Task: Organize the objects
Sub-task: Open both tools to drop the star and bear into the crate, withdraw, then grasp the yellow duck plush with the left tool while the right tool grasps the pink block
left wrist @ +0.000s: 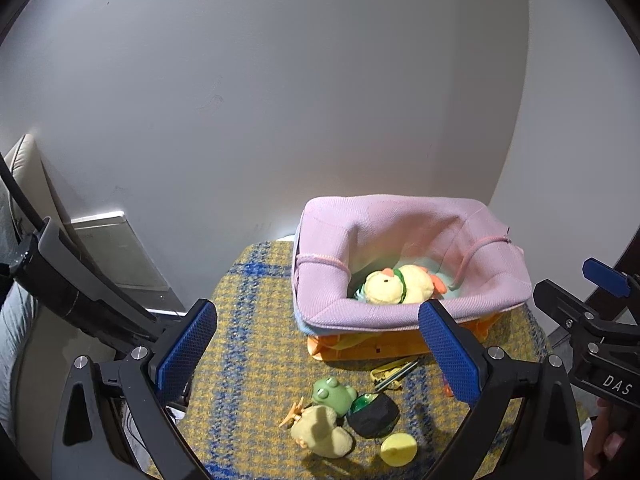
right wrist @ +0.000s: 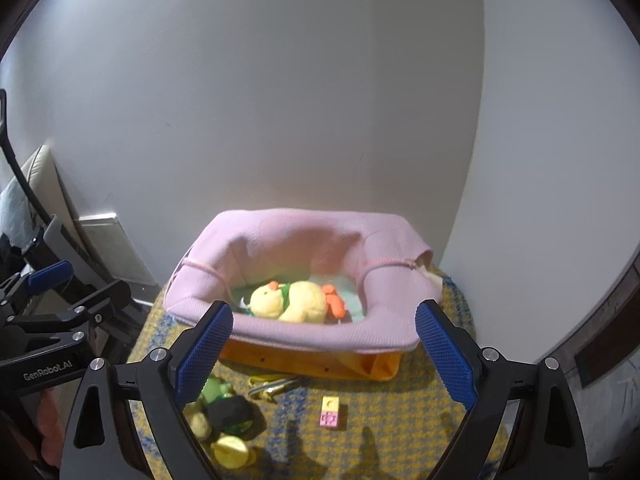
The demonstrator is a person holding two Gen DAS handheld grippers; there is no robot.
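Observation:
A pink fabric basket [left wrist: 360, 312] [right wrist: 280, 330] with an orange base stands at the back of a yellow and blue checked mat [left wrist: 248, 344] [right wrist: 400, 420]. A yellow plush chick [left wrist: 394, 286] [right wrist: 290, 300] lies inside it. In front of the basket lie a green frog toy [left wrist: 332, 394], a second yellow plush [left wrist: 320, 432], a black and green pouch [left wrist: 374, 414] [right wrist: 230, 412], a yellow ball [left wrist: 399, 449] [right wrist: 230, 450], a yellow clip [left wrist: 394, 372] [right wrist: 272, 386] and a pink and yellow block [right wrist: 330, 411]. My left gripper [left wrist: 320, 352] and right gripper [right wrist: 324, 356] both hang open and empty above the mat.
A plain white wall [left wrist: 280, 100] rises right behind the basket. Left of the mat stand a beige cushion [left wrist: 20, 160], a white panel [left wrist: 116, 248] and dark gear [left wrist: 60, 280]. The right gripper's body [left wrist: 592, 320] shows at the right edge of the left wrist view.

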